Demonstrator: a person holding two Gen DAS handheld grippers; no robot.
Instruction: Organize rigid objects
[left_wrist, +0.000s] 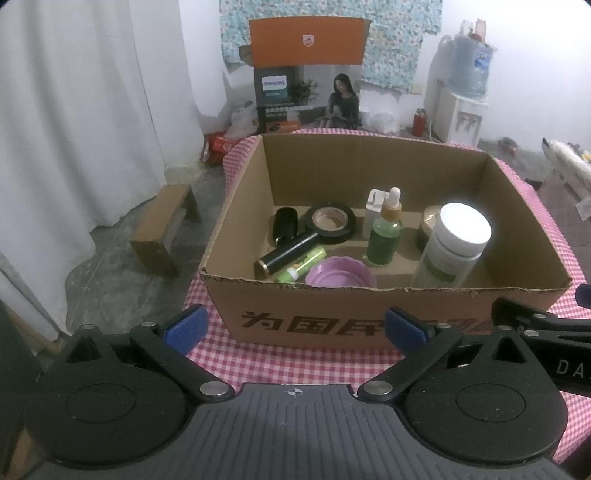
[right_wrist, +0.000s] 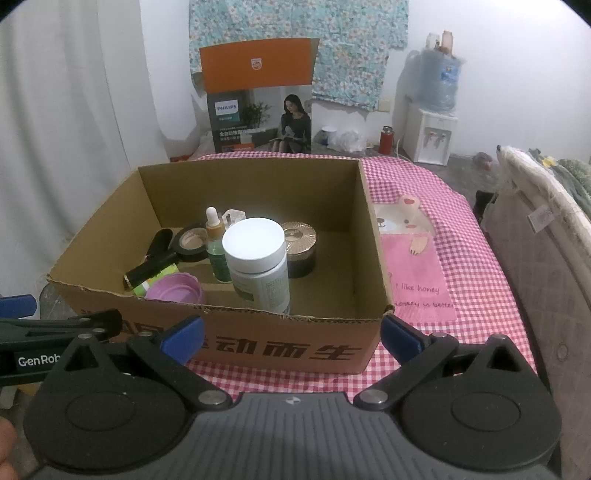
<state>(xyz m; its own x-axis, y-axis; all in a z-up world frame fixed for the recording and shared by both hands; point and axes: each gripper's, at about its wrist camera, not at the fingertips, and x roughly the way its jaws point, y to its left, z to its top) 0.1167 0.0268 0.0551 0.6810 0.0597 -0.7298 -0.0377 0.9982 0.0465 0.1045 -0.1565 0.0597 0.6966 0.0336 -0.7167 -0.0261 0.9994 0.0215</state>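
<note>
Our right claw (right_wrist: 291, 338) and left claw (left_wrist: 295, 328) both gape wide and empty at lower centre, outside the cardboard box's (right_wrist: 258, 347) near wall. The white-capped bottle (right_wrist: 258, 266) stands upright just above the right claw, nearer it than the left.

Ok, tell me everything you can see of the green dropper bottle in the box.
The green dropper bottle stands upright on the floor of the cardboard box, near the middle. Its body looks like translucent green glass, with a tan collar and a white rubber bulb on top. The white-lidded bottle stands close beside it; contact cannot be judged. A white plug-like item sits just behind. Nothing grips it.
</note>
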